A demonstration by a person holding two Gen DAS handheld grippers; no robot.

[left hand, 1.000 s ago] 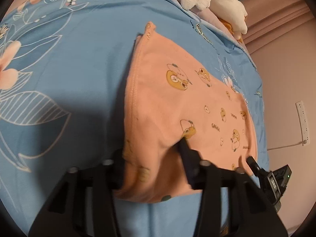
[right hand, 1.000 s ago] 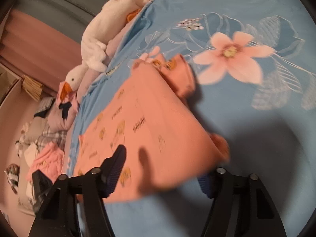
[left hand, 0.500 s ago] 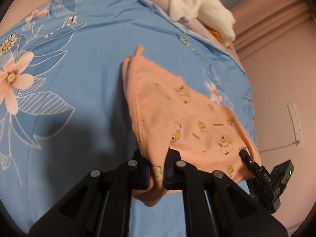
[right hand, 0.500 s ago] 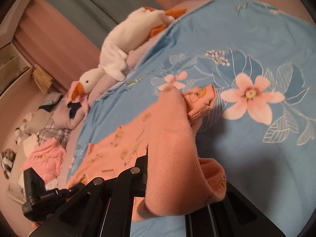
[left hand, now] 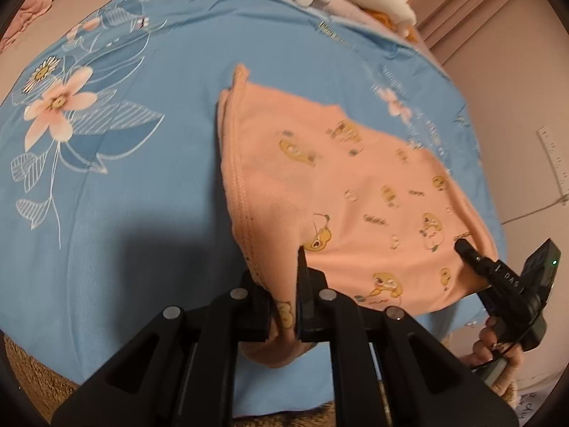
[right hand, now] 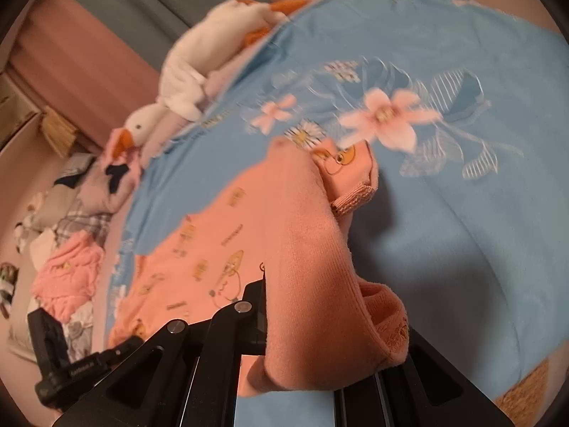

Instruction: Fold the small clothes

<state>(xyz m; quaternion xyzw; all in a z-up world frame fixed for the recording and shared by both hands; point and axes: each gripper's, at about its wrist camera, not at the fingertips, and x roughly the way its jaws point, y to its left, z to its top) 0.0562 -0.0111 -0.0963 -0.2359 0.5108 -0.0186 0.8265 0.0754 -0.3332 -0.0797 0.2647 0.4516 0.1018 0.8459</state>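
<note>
A small orange garment [left hand: 338, 195] printed with yellow ducks lies on the blue flowered bedsheet [left hand: 124, 178], its near edge lifted off the sheet. My left gripper [left hand: 284, 306] is shut on its near left corner, with cloth pinched between the black fingers. In the right wrist view the same orange garment [right hand: 284, 242] drapes over my right gripper [right hand: 306, 323], which is shut on a thick fold of it; the right finger is hidden under the cloth. The right gripper's body [left hand: 505, 277] shows at the garment's right corner in the left wrist view, with a hand below it.
A white plush goose [right hand: 199, 71] lies along the far side of the bed. A heap of other clothes, with a pink piece [right hand: 67, 277] among them, sits left of the sheet. A wall with a power strip [left hand: 554, 163] stands to the right.
Both grippers went from open around the garment's near edge to shut on it. They then lifted that edge off the sheet, and the cloth now hangs over the right gripper.
</note>
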